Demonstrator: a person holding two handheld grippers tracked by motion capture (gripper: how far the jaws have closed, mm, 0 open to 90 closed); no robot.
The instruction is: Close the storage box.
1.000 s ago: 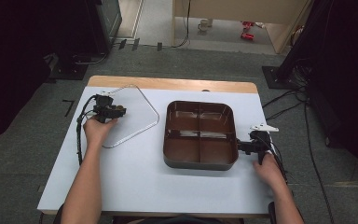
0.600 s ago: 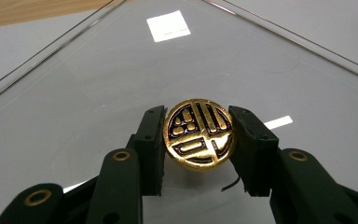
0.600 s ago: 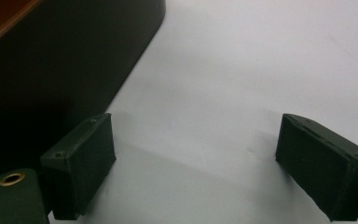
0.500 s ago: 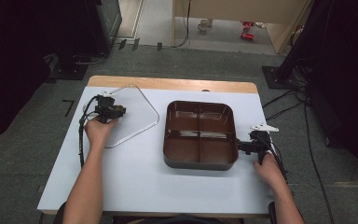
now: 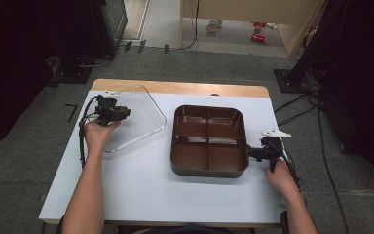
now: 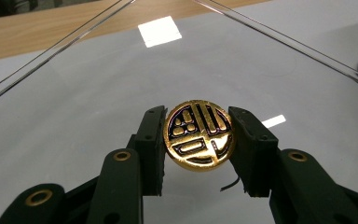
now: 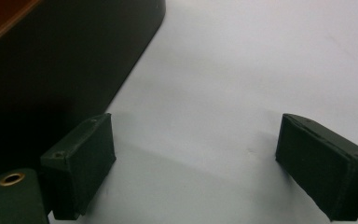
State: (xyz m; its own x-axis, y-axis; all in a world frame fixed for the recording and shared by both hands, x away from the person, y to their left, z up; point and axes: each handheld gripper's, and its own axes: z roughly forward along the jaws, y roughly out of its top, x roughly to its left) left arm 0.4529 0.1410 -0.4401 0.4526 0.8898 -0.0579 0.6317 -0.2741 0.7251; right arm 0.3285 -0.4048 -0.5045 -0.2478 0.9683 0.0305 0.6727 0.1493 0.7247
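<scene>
White table (image 5: 141, 185): pale top with a wooden strip along its far edge; it carries everything named below.
Room: grey floor around the table, dark equipment stands to left and right, cables on the floor at the right.
Brown tray (image 5: 209, 141): four compartments, dark outer wall, right of the table's middle; its dark side fills the upper left of the right gripper view (image 7: 51, 60).
Clear lid (image 5: 136, 119): transparent, rounded corners, flat on the table left of the tray; its edges run diagonally across the left gripper view (image 6: 98, 84).
Left tongs (image 6: 198, 140): held over the clear lid, jaws closed in on a gold knob, one pad against each side.
Right tongs (image 7: 196, 163): jaws spread wide with bare table between them, just beside the tray's right wall; whether a jaw touches it I cannot tell.
Gold knob (image 6: 199, 135): round, shiny, with a black-lined emblem, on the lid.
</scene>
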